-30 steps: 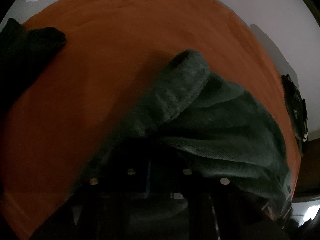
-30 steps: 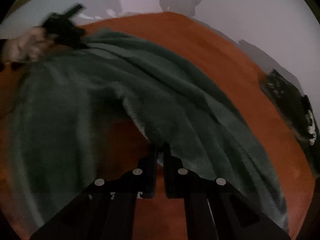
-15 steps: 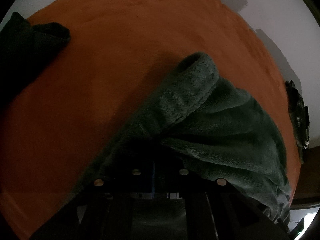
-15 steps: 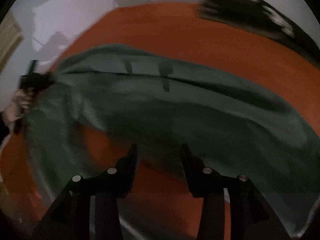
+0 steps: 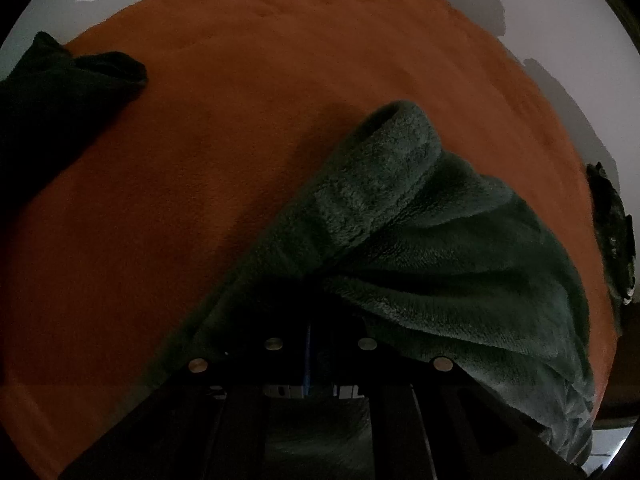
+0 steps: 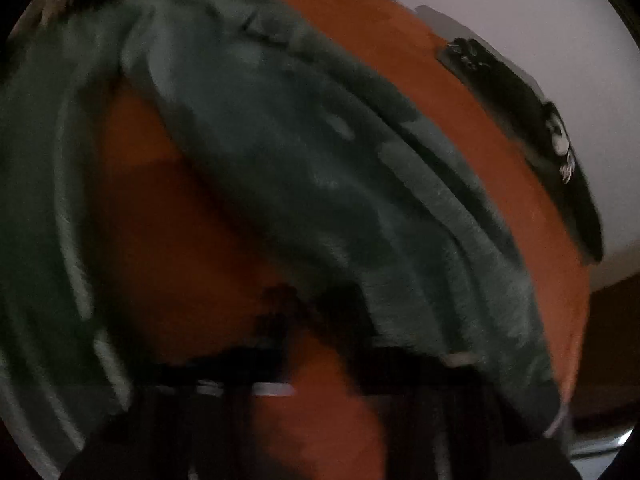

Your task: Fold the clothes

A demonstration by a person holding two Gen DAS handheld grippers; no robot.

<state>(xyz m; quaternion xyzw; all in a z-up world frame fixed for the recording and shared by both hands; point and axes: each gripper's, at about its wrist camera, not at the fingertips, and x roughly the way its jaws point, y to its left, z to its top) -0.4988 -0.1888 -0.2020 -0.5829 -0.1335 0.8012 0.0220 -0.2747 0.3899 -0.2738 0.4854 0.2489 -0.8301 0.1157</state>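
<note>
Moved: right gripper [image 6: 310, 312] has swung round since half a second ago, its view now smeared; left view hardly changed.
Green garment [image 5: 420, 216]: plush, fleecy fabric lying in soft ridges on the orange cover [image 5: 240, 100], a rolled cuff-like tube end standing up near the middle.
Left gripper [image 5: 316, 300]: clenched on a fold of the garment, fingertips buried in fleece.
Right gripper state: blurred, cannot tell; fabric drapes over its right finger.
Dark cloth [image 5: 60, 92]: crumpled heap at the cover's left edge.
Patterned dark item [image 6: 532, 132]: flat, at the cover's right edge.
</note>
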